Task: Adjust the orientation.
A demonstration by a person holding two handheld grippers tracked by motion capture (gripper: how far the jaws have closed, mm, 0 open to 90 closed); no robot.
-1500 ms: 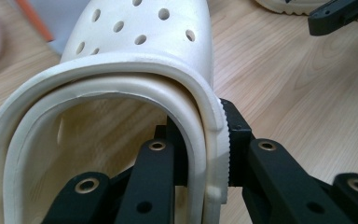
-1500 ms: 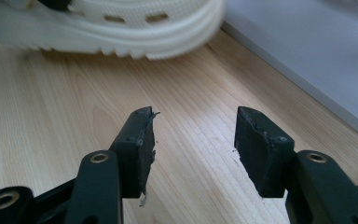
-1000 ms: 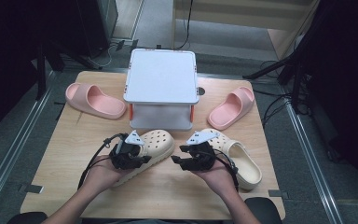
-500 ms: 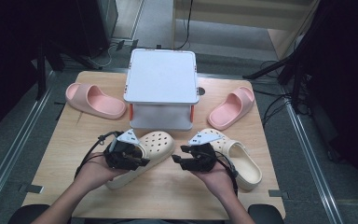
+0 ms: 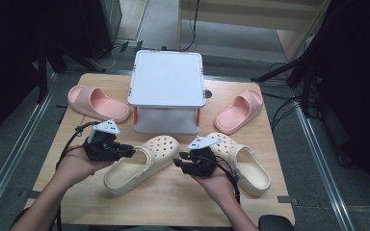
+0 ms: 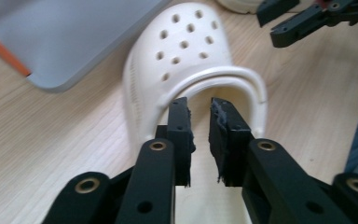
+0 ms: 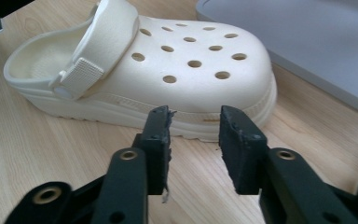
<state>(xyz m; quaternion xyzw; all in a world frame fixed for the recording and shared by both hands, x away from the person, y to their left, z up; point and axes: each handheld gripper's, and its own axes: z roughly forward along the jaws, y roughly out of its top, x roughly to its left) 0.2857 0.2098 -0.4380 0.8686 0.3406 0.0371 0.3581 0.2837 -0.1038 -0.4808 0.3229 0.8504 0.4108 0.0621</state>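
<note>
A cream clog [image 5: 142, 163] lies on the wooden table [image 5: 183, 197] with its toe toward the white box. My left gripper [image 5: 131, 152] hovers at its heel opening [image 6: 223, 86]. Its jaws have just been closing to a narrow gap with nothing between them, and its fingertips [image 6: 179, 121] stand over the clog's rim. My right gripper [image 5: 177, 161] points at the same clog's side [image 7: 186, 60] from the right. Its jaws have also just been closing, stand open and hold nothing. The second cream clog [image 5: 243, 161] lies to the right, behind my right hand.
A white box on short legs [image 5: 166, 82] stands at the table's middle back. One pink slide [image 5: 96, 103] lies at the left, another pink slide [image 5: 241, 110] at the right. Cables trail from both grippers. Metal rails run along both table sides.
My left gripper has drawn back to the left and risen a little off the clog's heel, uncovering the heel opening. My right gripper has kept its place.
</note>
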